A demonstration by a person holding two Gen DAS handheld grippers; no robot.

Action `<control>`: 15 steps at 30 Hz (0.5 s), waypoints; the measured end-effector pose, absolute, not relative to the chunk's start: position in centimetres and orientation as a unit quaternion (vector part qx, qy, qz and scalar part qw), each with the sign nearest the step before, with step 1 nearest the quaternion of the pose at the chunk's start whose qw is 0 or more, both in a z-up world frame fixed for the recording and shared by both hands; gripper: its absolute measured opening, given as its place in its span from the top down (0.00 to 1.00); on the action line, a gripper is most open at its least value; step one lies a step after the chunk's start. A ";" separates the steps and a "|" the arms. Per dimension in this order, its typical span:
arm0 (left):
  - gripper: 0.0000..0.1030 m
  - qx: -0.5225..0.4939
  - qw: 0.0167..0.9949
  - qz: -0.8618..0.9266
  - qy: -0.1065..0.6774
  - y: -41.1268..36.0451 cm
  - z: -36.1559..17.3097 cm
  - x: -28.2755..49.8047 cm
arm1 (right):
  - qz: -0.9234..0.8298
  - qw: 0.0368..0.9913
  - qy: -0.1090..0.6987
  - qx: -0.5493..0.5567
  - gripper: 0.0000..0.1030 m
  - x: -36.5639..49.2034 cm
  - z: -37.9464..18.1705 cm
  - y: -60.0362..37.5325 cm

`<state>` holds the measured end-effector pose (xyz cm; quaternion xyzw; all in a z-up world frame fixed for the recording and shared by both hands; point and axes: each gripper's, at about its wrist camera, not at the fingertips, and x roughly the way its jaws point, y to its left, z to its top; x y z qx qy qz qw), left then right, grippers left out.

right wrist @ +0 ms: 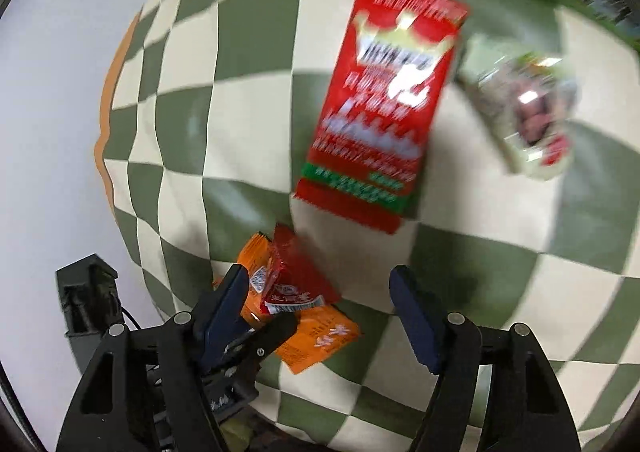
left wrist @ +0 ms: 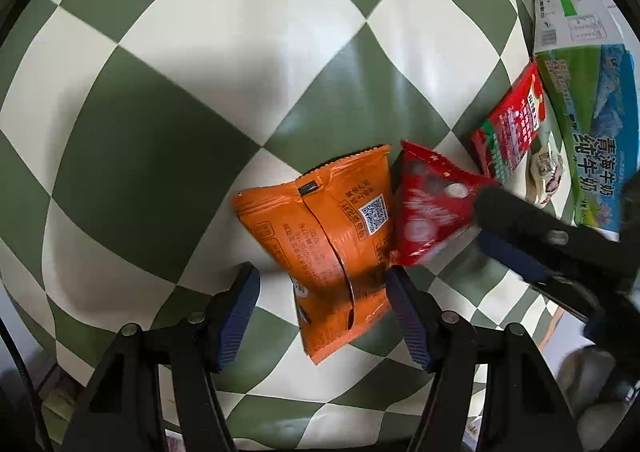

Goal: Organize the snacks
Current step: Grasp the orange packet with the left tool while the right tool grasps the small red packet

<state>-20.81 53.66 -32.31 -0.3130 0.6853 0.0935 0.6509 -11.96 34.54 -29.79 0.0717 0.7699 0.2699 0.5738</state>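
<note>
An orange snack packet [left wrist: 332, 248] lies on the green-and-cream checkered cloth [left wrist: 180, 112], between the open jaws of my left gripper [left wrist: 320, 288]. A small red packet [left wrist: 430, 208] rests against its right side. My right gripper [left wrist: 486, 222] is right beside the red packet in the left wrist view; its hold is unclear there. In the right wrist view, my right gripper [right wrist: 320, 288] is open, with the red packet [right wrist: 294, 284] and orange packet [right wrist: 316, 336] near its left finger [right wrist: 230, 296]. A red box [right wrist: 384, 108] lies further ahead.
A red box [left wrist: 514, 120], a clear wrapped snack [left wrist: 546, 172] and a milk carton [left wrist: 592, 132] lie at the right edge of the cloth. The clear wrapped snack [right wrist: 528, 112] lies right of the red box. A white surface [right wrist: 52, 112] borders the cloth on the left.
</note>
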 end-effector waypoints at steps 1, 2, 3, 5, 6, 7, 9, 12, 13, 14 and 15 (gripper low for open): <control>0.39 -0.314 0.649 0.093 0.687 53.8 -32.3 -21.0 | 0.275 0.562 0.777 0.070 0.27 -12.3 -30.5 35.3; 0.38 -0.316 0.648 0.093 0.687 53.8 -32.4 -21.1 | 0.279 0.554 0.781 0.071 0.27 -12.5 -31.1 35.8; 0.38 -0.318 0.646 0.093 0.687 53.9 -32.4 -21.2 | 0.280 0.545 0.787 0.073 0.31 -12.7 -31.8 36.3; 0.38 -0.325 0.640 0.094 0.690 54.0 -32.5 -21.5 | 0.285 0.532 0.795 0.065 0.51 -13.3 -32.9 37.3; 0.38 -0.332 0.637 0.094 0.690 54.1 -32.5 -21.7 | 0.282 0.539 0.792 0.052 0.62 -13.5 -33.2 37.6; 0.38 -0.337 0.634 0.094 0.690 54.3 -32.6 -21.8 | 0.281 0.544 0.789 0.049 0.65 -13.5 -33.2 37.6; 0.37 -0.345 0.629 0.094 0.691 54.8 -32.6 -22.2 | 0.276 0.550 0.786 0.058 0.66 -13.4 -33.1 36.9; 0.30 -0.359 0.624 0.096 0.687 54.8 -32.6 -22.7 | 0.269 0.572 0.774 0.040 0.66 -13.1 -32.0 35.2; 0.29 -0.365 0.621 0.099 0.687 54.7 -32.8 -22.6 | 0.263 0.584 0.768 0.020 0.66 -13.0 -31.4 34.3; 0.29 -0.369 0.613 0.105 0.690 54.6 -33.2 -22.5 | 0.260 0.592 0.762 0.004 0.66 -13.0 -31.0 33.7; 0.28 -0.373 0.608 0.112 0.692 54.5 -33.5 -22.4 | 0.257 0.600 0.757 -0.012 0.66 -13.0 -30.6 32.9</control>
